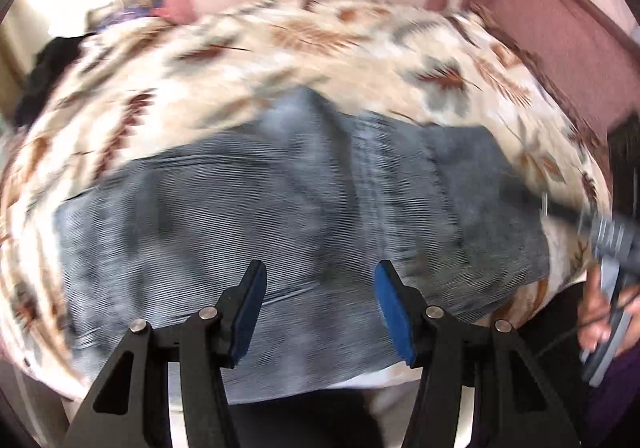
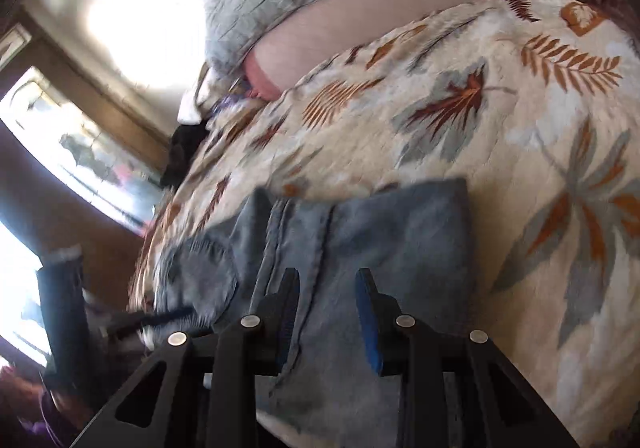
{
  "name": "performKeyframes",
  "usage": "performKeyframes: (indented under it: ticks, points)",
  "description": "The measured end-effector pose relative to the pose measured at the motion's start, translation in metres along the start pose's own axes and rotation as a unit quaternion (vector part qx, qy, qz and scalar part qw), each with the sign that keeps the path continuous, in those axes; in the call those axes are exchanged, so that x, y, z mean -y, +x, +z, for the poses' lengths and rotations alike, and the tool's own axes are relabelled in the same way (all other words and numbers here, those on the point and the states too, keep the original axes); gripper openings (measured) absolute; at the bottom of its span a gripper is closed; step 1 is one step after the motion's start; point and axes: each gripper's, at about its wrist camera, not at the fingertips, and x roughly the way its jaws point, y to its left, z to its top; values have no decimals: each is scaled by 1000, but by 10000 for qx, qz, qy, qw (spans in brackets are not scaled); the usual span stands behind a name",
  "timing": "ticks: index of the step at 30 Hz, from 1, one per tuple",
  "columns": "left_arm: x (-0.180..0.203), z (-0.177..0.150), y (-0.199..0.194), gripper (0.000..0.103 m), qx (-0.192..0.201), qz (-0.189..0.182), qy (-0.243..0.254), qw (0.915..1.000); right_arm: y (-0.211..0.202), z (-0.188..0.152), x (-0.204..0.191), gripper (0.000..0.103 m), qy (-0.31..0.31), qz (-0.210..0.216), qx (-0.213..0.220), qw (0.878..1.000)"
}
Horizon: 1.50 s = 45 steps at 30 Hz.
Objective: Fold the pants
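Lying folded on a leaf-patterned bedspread (image 1: 320, 47) near the bed's front edge, the blue denim pants (image 1: 280, 199) are shown blurred. At left, the left hand-held gripper (image 1: 320, 280) is held above them, jaws spread, nothing pinched. At right, the right hand-held gripper (image 2: 327, 288) is poised over a seam, jaws parted narrowly, with nothing gripped.

Left hand-held gripper (image 1: 320, 284), right hand-held gripper (image 2: 327, 290) — black arms, blue pads, silver screws.
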Motion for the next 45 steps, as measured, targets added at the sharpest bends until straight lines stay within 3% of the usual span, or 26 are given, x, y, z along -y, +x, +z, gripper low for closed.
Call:
performKeyframes:
  ticks: [1, 3, 4, 6, 11, 13, 18, 22, 25, 27, 34, 38, 40, 43, 45]
  points:
    - [-15, -5, -7, 57, 40, 105, -146, 9998, 10, -10, -6, 32, -109, -24, -222, 9997]
    - [-39, -17, -19, 57, 76, 309, -400, 9987, 42, -36, -19, 33, -481, -337, -1121, 9920]
    - [-57, -26, -27, 58, 105, 459, -562, 9973, 42, -47, -33, 33, -952, -639, -970, 9887]
    - [-95, -45, -40, 62, 146, 812, -905, 9925, 38, -53, -50, 32, -1426, -846, -871, 9823]
    - [-169, -100, -70, 65, 227, 1277, -1758, 9758, 21, -49, -61, 32, -1289, 196, -446, 9905]
    - [-186, -115, -74, 67, 221, 1314, -2060, 9694, 19, -46, -66, 33, -1256, 350, -183, 9913]
    - [-199, -137, -74, 77, 265, 693, -2666, 9609, 21, -34, -62, 33, -968, 564, 277, 9933]
    - [-181, -132, -53, 77, 160, 4, -2980, 9544, 20, -32, -68, 33, -1040, 470, 480, 9923]
    - [-175, -129, -41, 77, 120, -311, -3259, 9448, 13, -28, -66, 33, -1009, 517, 593, 9918]
    - [-177, -126, -35, 77, 147, -604, -3494, 9349, 7, -27, -61, 33, -947, 555, 635, 9919]
    - [-193, -124, -12, 77, 174, -1636, -4694, 8675, 7, -26, -59, 33, -920, 609, 673, 9916]
    - [-191, -117, -2, 77, 181, -1728, -4841, 8576, 6, -28, -62, 33, -1006, 626, 690, 9906]
    - [-191, -112, 3, 77, 150, -1617, -4821, 8609, 5, -28, -64, 33, -1050, 648, 690, 9900]
    - [-192, -115, 12, 77, 67, -1676, -4970, 8514, 5, -29, -64, 33, -1061, 645, 688, 9899]
    - [-192, -119, 15, 77, -5, -1588, -4967, 8532, 5, -29, -63, 33, -1045, 636, 680, 9902]
